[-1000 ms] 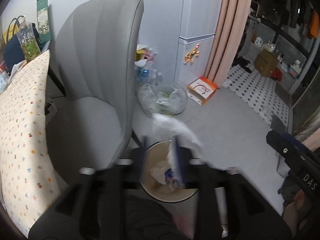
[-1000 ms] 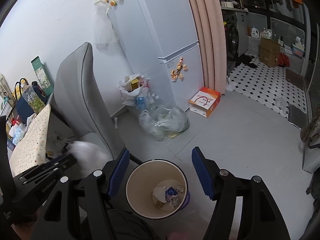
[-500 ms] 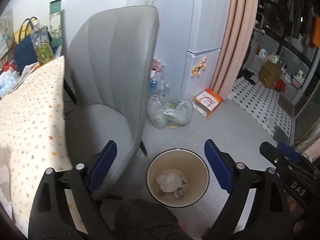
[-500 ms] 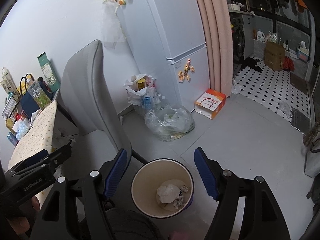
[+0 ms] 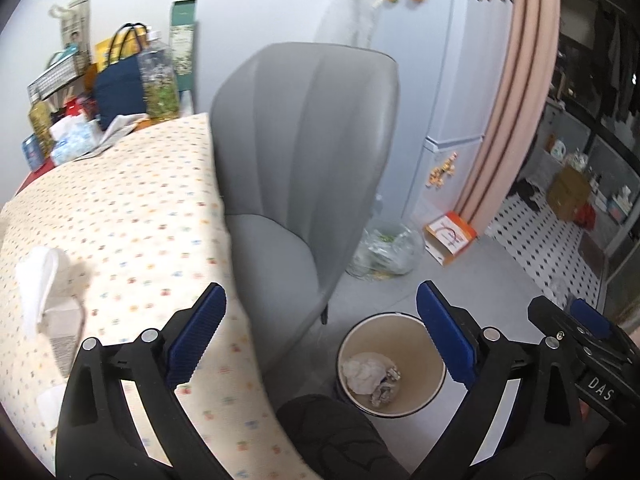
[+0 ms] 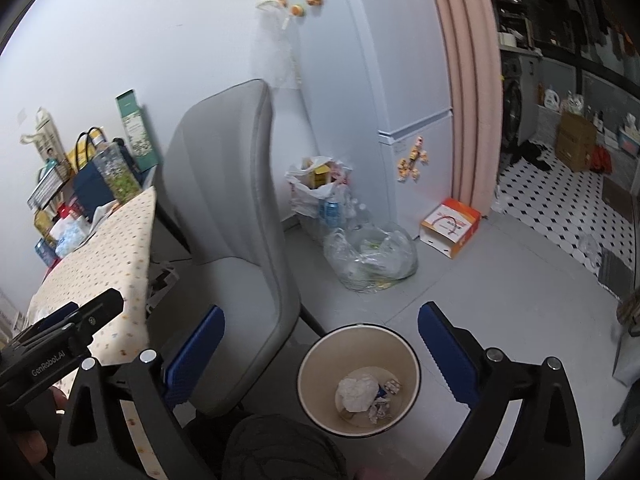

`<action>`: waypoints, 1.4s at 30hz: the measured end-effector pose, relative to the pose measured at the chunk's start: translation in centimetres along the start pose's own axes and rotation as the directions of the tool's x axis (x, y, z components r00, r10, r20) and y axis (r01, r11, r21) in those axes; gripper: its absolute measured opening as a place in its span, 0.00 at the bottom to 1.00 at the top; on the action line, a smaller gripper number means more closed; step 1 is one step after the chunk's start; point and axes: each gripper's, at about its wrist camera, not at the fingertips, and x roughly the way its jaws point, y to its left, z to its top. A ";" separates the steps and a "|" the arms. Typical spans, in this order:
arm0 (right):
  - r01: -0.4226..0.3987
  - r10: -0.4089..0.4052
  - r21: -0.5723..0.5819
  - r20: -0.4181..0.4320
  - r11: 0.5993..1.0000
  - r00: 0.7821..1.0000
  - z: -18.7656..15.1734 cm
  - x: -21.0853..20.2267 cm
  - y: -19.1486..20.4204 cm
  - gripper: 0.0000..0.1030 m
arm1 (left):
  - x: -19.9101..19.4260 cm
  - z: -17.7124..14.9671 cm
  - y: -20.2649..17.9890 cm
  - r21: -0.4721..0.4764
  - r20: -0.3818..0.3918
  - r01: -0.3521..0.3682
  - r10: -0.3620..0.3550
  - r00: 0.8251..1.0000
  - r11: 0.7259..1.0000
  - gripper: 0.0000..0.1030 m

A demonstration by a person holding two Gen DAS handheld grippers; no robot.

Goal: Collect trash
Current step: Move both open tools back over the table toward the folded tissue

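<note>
— Beside the grey chair (image 5: pixel 304 168), what does the scene show?
— Both claws are spread wide and empty: the left claw (image 5: pixel 320 336) above the dotted worktop (image 5: pixel 132 216) edge, the right claw (image 6: pixel 320 350) over the waste bin (image 6: pixel 316 396).

— Where is the trash?
— A crumpled white tissue (image 6: pixel 357 391) lies at the bottom of the bin with smaller scraps beside it.

— What differs from a second ago?
— Then the left claw gripped the tissue above the bin; it has since released it and swung toward the worktop, where a white tissue pack (image 5: pixel 38 284) lies.
</note>
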 end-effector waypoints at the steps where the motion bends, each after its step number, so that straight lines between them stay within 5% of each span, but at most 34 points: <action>1: -0.007 0.007 -0.013 0.002 1.000 1.000 0.1 -0.2 0.7 0.92 | -0.3 0.0 0.6 -0.010 0.006 -0.004 0.004 1.000 1.000 0.93; 24: -0.137 0.143 -0.223 0.010 0.965 0.990 -2.3 -4.6 14.1 0.92 | -7.6 -3.9 13.7 -0.206 0.075 -0.112 0.129 0.989 0.972 0.94; 42: -0.233 0.227 -0.337 -0.059 0.912 0.972 -6.3 -5.6 21.4 0.92 | -9.7 -9.3 21.5 -0.314 -0.004 -0.220 0.230 0.973 0.924 0.94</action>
